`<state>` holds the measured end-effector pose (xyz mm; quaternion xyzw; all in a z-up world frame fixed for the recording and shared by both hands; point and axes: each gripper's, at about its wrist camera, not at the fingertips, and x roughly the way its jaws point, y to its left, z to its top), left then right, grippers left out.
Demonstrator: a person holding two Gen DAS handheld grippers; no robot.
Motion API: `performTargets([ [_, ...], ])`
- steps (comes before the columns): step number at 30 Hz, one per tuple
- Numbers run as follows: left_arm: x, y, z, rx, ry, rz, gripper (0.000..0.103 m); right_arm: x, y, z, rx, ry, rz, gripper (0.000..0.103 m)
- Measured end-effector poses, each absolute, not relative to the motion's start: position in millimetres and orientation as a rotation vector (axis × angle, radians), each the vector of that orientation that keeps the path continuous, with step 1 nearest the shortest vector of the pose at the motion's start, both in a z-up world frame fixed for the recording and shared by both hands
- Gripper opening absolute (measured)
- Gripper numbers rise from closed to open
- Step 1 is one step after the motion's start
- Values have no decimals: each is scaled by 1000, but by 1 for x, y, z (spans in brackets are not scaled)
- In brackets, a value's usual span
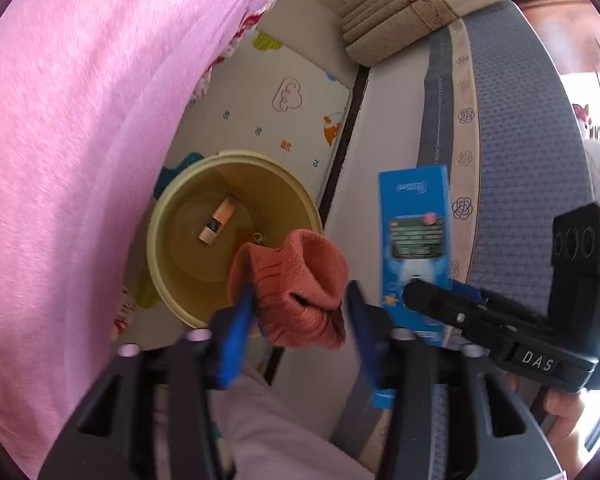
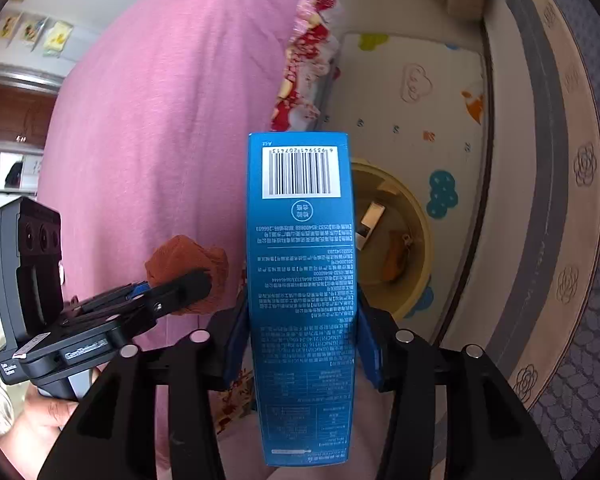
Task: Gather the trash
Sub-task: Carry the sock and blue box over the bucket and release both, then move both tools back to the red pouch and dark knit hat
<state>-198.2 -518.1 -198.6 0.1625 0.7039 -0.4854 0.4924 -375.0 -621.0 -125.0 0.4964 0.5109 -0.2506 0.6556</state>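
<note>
**Two pieces of trash over the yellow bin**

Below me a cartoon play mat (image 1: 268, 116) covers the floor between a pink bedspread (image 1: 80, 152) and a grey mattress (image 1: 516, 128). A yellow bin (image 1: 168, 216) stands on it, a small box inside. My left claw (image 1: 300, 312) is spread, and the rust knitted sock (image 1: 296, 280) hangs loose between its blue pads. My right claw (image 2: 302, 320) flanks the upright blue carton (image 2: 300, 264); I cannot tell whether it pinches

Counted in view: two grippers, left (image 1: 300, 312) and right (image 2: 302, 336); one rust-red sock (image 1: 296, 284); one blue carton (image 2: 302, 280); one yellow bin (image 1: 188, 248); one small box (image 1: 217, 226) inside bin.
</note>
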Motion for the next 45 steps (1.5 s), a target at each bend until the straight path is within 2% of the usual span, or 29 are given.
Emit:
performTargets([
  [1, -198, -519, -202, 380, 1721, -1171, 78, -378, -623, -127, 1146, 1146, -572, 58],
  [2, -195, -519, -204, 369, 1726, -1159, 79, -382, -625, -130, 1164, 1139, -578, 58],
  [10, -190, -516, -211, 425, 1718, -1087, 79, -392, -626, -136, 1163, 1180, -590, 53],
  [18, -186, -504, -189, 447, 1647, -1098, 79, -374, -618, -117, 1112, 1178, -564, 52],
  [25, -161, -471, -157, 386, 1578, -1098, 79, -324, -592, -80, 1015, 1169, -482, 52],
  [33, -99, -379, -119, 260, 1515, -969, 79, -228, -519, -45, 883, 1189, -300, 52],
  [45, -7, -167, -92, 126, 1438, -678, 79, -83, -344, -25, 685, 1264, -6, 52],
])
